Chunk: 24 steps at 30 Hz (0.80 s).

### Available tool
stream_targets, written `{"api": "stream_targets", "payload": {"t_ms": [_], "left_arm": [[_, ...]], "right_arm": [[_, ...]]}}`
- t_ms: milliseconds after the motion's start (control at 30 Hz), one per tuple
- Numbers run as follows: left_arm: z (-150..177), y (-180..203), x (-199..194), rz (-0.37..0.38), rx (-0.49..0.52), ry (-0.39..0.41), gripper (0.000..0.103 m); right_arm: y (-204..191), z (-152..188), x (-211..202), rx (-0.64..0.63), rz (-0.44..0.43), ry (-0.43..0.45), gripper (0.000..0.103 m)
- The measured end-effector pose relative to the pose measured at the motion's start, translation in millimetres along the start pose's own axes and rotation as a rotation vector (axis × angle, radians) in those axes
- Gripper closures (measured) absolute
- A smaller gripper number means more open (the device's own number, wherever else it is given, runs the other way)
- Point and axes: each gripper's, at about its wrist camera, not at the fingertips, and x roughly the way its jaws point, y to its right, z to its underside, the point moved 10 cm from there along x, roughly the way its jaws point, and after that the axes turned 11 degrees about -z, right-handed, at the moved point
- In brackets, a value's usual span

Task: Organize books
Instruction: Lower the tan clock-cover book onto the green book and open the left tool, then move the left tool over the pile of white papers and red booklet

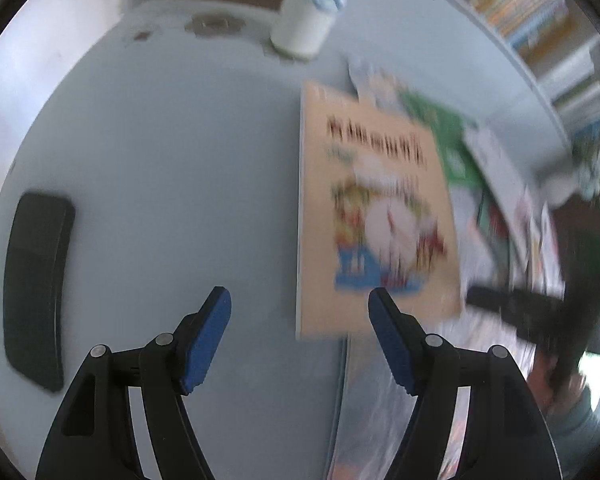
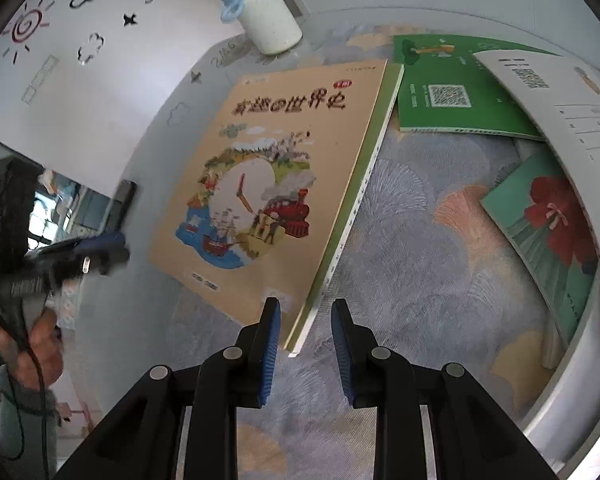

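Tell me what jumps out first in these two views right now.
The tan picture book with a train and ships on its cover lies in the middle, its near corner just ahead of the open right hand-held gripper. A green book lies behind it, a red-flower book at right. A white bottle with a blue lid stands at the back.

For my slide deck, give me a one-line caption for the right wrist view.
Open right hand-held gripper lines up on the tan history book's near corner, green book behind.
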Motion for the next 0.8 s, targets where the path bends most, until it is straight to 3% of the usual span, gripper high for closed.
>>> {"api": "stream_targets", "payload": {"t_ms": [167, 333, 567, 633, 700, 800], "left_arm": [[-21, 13, 22, 0.019, -0.064, -0.025, 0.037], [-1, 67, -6, 0.095, 0.026, 0.010, 0.035], [55, 181, -18, 0.173, 0.187, -0.061, 0.026], [72, 214, -19, 0.198, 0.232, -0.084, 0.026], [85, 251, -22, 0.210, 0.282, -0.100, 0.026], [97, 308, -28, 0.201, 0.365, -0.083, 0.026]], "right_arm": [[1, 6, -21, 0.014, 0.015, 0.028, 0.078], [21, 40, -52, 0.096, 0.033, 0.067, 0.078], [52, 113, -106, 0.230, 0.047, 0.156, 0.074], [69, 134, -127, 0.286, 0.046, 0.192, 0.069], [87, 151, -149, 0.341, 0.038, 0.239, 0.056], [114, 169, -188, 0.386, 0.020, 0.315, 0.052]]}}
